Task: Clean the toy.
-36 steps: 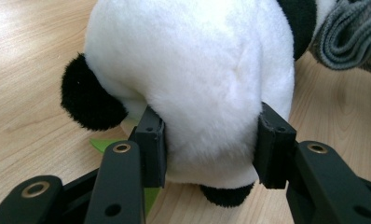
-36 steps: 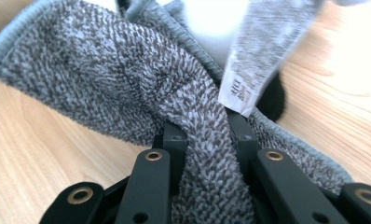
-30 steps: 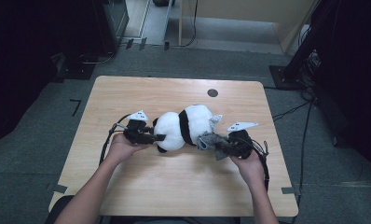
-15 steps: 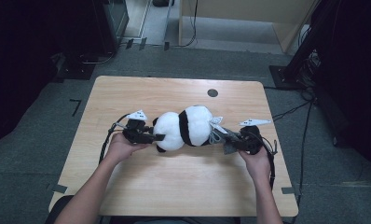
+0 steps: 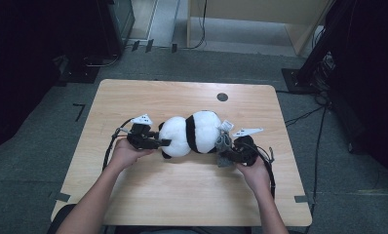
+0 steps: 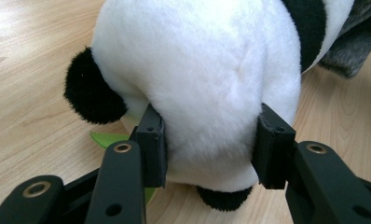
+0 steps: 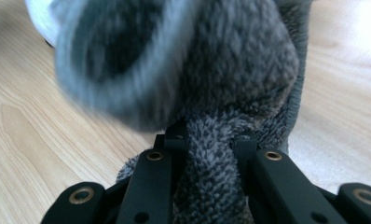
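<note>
- We are holding the panda toy [image 5: 189,132] on the table [image 5: 148,195], lying long from left to right.
- Our left gripper [image 5: 155,142] is squeezing its white end.
- Our right gripper [image 5: 224,155] is pinching the grey fuzzy cloth [image 7: 230,84] at its right end, ready for pulling.

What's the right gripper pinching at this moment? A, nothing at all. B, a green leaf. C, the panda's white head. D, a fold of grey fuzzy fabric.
D: in the right gripper view, the right gripper has its jaws closed tight on a bunched strip of the grey fuzzy fabric, while the left gripper clamps the plush panda.
</note>
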